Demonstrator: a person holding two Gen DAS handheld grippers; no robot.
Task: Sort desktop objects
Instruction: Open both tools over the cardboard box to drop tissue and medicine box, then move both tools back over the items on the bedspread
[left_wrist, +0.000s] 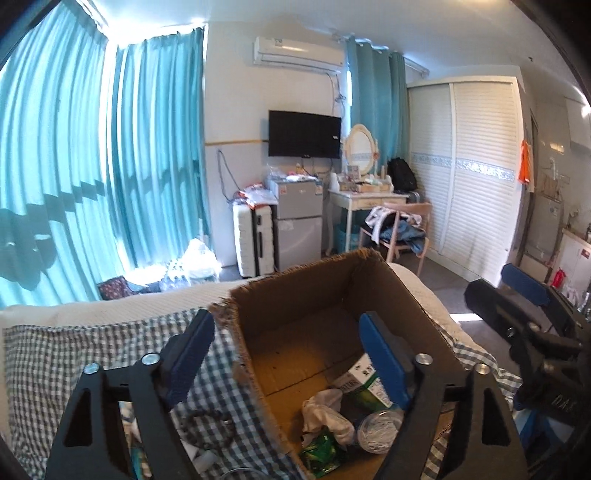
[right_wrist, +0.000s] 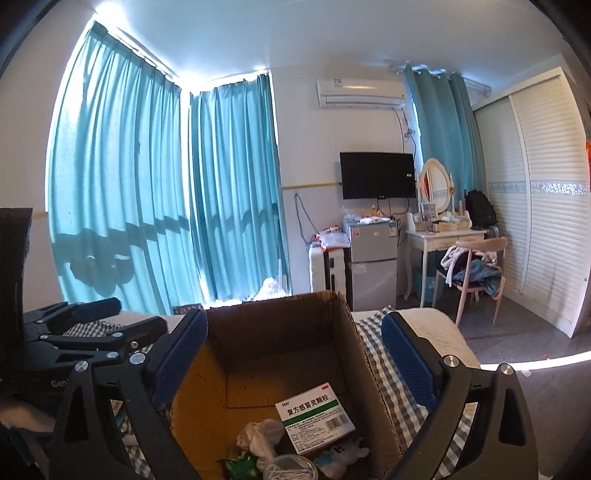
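An open cardboard box (left_wrist: 295, 295) (right_wrist: 277, 332) stands on a grey checked cloth (left_wrist: 74, 354). Inside lie a white and green medicine box (right_wrist: 314, 417) (left_wrist: 364, 376), a crumpled white tissue (left_wrist: 325, 410), a green wrapper (left_wrist: 321, 450), a round clear container (left_wrist: 380, 424) and a small white and blue toy (right_wrist: 343, 454). My left gripper (left_wrist: 284, 325) hangs open over the box's left wall, holding nothing. My right gripper (right_wrist: 295, 321) is open above the box's mouth, also holding nothing. Each one shows at the edge of the other's view: right gripper (left_wrist: 506, 291), left gripper (right_wrist: 136, 317).
A dark bead bracelet (left_wrist: 207, 421) and small white items lie on the cloth left of the box. The cloth covers a bed with a white blanket (right_wrist: 436, 332). Beyond are a chair with clothes (right_wrist: 472, 266), a dressing table (right_wrist: 443, 236), a small fridge (right_wrist: 373, 258) and teal curtains.
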